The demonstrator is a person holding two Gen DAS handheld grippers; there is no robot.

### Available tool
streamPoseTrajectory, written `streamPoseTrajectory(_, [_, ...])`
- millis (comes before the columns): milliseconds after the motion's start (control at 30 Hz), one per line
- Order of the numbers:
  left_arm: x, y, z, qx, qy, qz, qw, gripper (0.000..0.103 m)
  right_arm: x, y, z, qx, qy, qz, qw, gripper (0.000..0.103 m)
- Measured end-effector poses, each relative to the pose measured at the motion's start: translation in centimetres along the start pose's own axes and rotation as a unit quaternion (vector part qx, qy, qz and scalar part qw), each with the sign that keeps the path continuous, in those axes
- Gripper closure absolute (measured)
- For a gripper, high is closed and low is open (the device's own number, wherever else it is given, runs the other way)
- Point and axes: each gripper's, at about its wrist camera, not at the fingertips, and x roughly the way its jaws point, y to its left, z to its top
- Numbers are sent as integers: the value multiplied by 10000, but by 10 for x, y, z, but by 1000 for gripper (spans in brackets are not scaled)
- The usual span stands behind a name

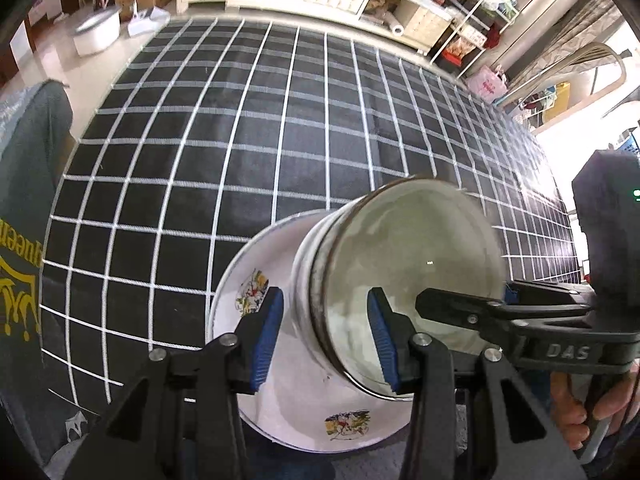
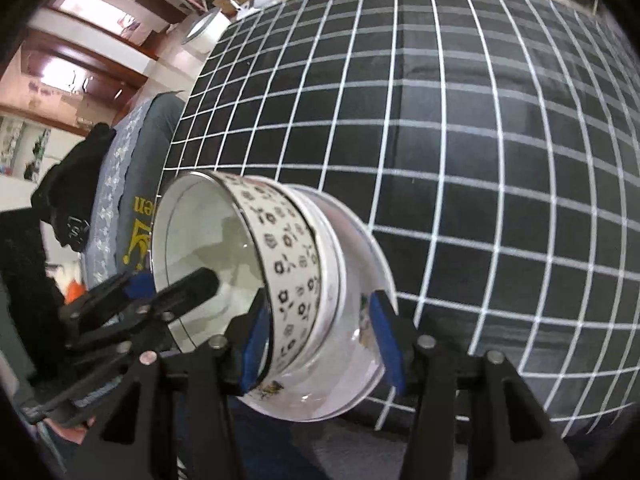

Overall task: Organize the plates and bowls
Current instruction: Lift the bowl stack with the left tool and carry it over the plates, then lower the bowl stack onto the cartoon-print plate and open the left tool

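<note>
Left wrist view: your left gripper point(image 1: 325, 342) stands at a middling gap, astride the wall of the nested bowls. One blue pad is outside and the other is inside the mouth. Whether the pads actually press on the wall cannot be told here.

The patterned bowl point(image 1: 412, 260) sits inside a white bowl point(image 1: 304, 276). Both are tipped on their side, with the mouth turned toward your right gripper point(image 1: 466, 298). They rest in a large dish point(image 1: 248, 264) with coloured flower decals, which lies at the near edge of the surface point(image 1: 280, 120), a black cloth crossed by white grid lines.

Your right gripper comes in from the right with one finger inside the bowl, and its black body reads "DAS" point(image 1: 568, 352). At the left edge hangs a dark cloth point(image 1: 24, 208) with a yellow crown emblem and yellow lettering cut off by the frame.

Right wrist view: your right gripper point(image 2: 320, 342) is also about half open. Its left pad is inside the patterned bowl point(image 2: 288, 272) and its right pad is by the rim of the large dish point(image 2: 360, 368), with the white bowl point(image 2: 330, 264) between them. I cannot tell whether it is gripping firmly.

Your left gripper point(image 2: 174, 280) reaches in from the left, one finger inside the bowl. On the dark cloth point(image 2: 138, 216) only "en" can be read.
</note>
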Motion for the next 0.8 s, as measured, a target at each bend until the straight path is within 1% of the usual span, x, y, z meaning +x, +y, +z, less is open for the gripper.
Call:
streamPoseTrajectory(33, [-5, -3, 0, 47, -69, 32, 10000, 62, -5, 2, 0, -58, -76, -67, 9999, 48])
streamPoseTrajectory(133, [-23, -15, 0, 234, -321, 288, 9988, 61, -22, 6, -2, -241, -359, -203, 9989, 48])
streamPoseTrajectory(200, [-39, -25, -2, 339, -638, 424, 9965, 61, -34, 8, -5, -334, -560, -258, 9975, 48])
streamPoseTrajectory(300, [-65, -42, -6, 520, -1115, 621, 9905, 61, -54, 10, -13, -441, -940, -436, 9936, 47])
streamPoseTrajectory(367, [-77, -53, -10, 664, -1347, 828, 9852, 61, -69, 12, -20, -545, -1188, -562, 9898, 47])
streamPoseTrajectory(400, [-82, -57, -13, 746, -1437, 874, 9829, 61, -73, 13, -21, -570, -1259, -585, 9887, 47])
streamPoseTrajectory(467, [-92, -69, -18, 934, -1594, 889, 9788, 61, -87, 13, -29, -603, -1455, -607, 9857, 47])
streamPoseTrajectory(567, [-104, -81, -24, 1023, -1847, 997, 9724, 61, -107, 13, -44, -620, -1795, -648, 9797, 47])
streamPoseTrajectory(667, [-110, -93, -29, 1038, -1920, 939, 9714, 61, -125, 10, -61, -590, -2124, -763, 9724, 47])
streamPoseTrajectory(733, [-113, -95, -35, 1019, -1972, 955, 9704, 61, -132, 8, -69, -594, -2262, -820, 9688, 47])
streamPoseTrajectory(800, [-119, -98, -44, 1057, -2103, 959, 9672, 61, -140, 5, -81, -575, -2422, -900, 9643, 47])
